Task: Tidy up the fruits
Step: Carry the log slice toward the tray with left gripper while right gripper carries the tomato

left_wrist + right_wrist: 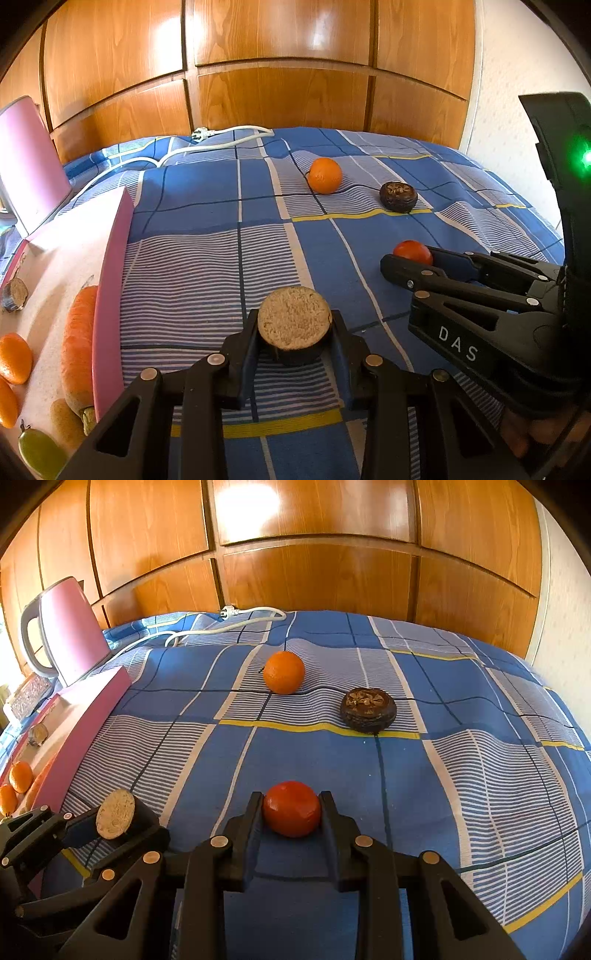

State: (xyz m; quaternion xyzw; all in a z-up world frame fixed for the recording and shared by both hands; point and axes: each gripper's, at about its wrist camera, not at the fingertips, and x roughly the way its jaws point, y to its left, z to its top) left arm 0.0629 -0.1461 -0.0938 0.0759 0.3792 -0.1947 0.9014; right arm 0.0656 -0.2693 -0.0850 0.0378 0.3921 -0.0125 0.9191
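Observation:
My left gripper (294,328) is shut on a dark-skinned halved fruit (293,318) with a pale tan cut face, held just above the blue checked bedcover; it also shows in the right wrist view (116,814). My right gripper (291,814) is shut on a red-orange fruit (292,814), to the right of the left gripper, which also shows in the left wrist view (413,252). An orange (284,672) and a dark brown halved fruit (368,710) lie farther back on the bed. A pink tray (110,295) at left holds a carrot (78,347), small oranges (14,357) and a green grape (38,452).
A pink kettle (72,631) stands at the far left behind the tray. A white power cable (229,622) lies along the back of the bed. A wooden headboard (314,572) rises behind. The bedcover (480,775) falls away at the right edge.

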